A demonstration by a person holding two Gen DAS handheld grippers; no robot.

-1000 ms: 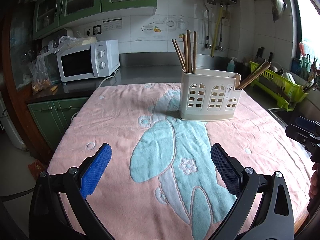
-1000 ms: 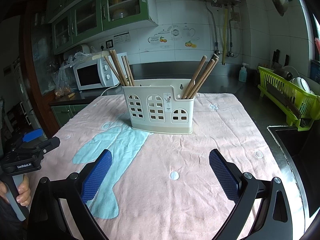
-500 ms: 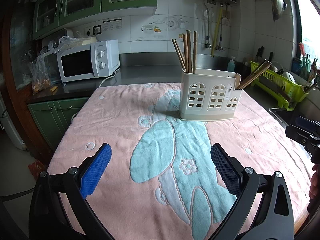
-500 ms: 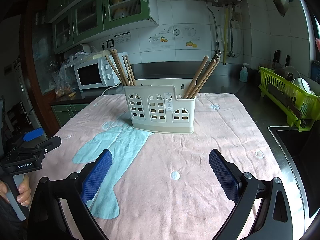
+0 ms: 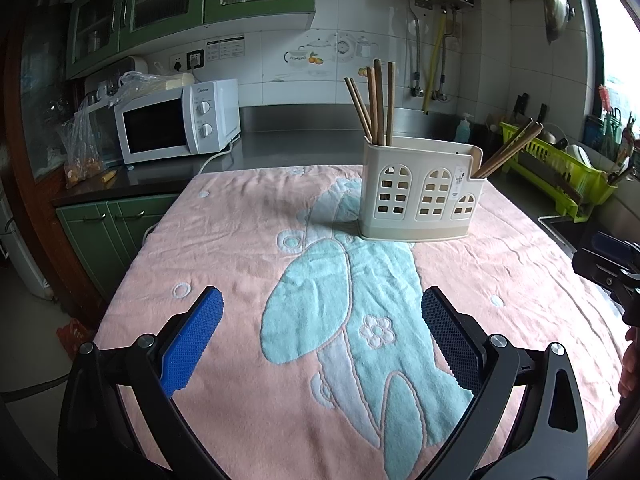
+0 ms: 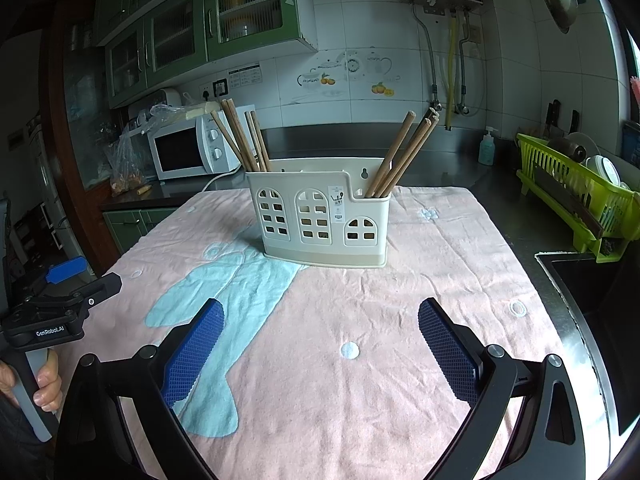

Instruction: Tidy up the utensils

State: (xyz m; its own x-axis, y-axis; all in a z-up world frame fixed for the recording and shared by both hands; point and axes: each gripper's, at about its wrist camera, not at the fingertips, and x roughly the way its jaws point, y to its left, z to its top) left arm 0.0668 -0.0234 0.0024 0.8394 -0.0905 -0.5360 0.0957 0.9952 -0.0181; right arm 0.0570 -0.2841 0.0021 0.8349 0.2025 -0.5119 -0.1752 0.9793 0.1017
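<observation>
While both grippers hang low over the near edge of the pink towel (image 6: pixel 440 248), nothing sits between their blue pads. Left gripper (image 5: pixel 322 320) has its fingers spread wide, and so does the right gripper (image 6: pixel 320 328). Farther back on the towel stands a cream holder (image 6: pixel 322 222), upright, with 2 bunches of wooden chopsticks (image 6: pixel 404 152) leaning out of its left and right end compartments. A white microwave (image 5: pixel 176 120) sits far left.

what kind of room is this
Most likely a home kitchen. A white microwave sits on a steel counter below green wall cabinets, a green dish rack holds plates beside a sink, and a utensil holder with chopsticks stands on the towel-covered table.
</observation>
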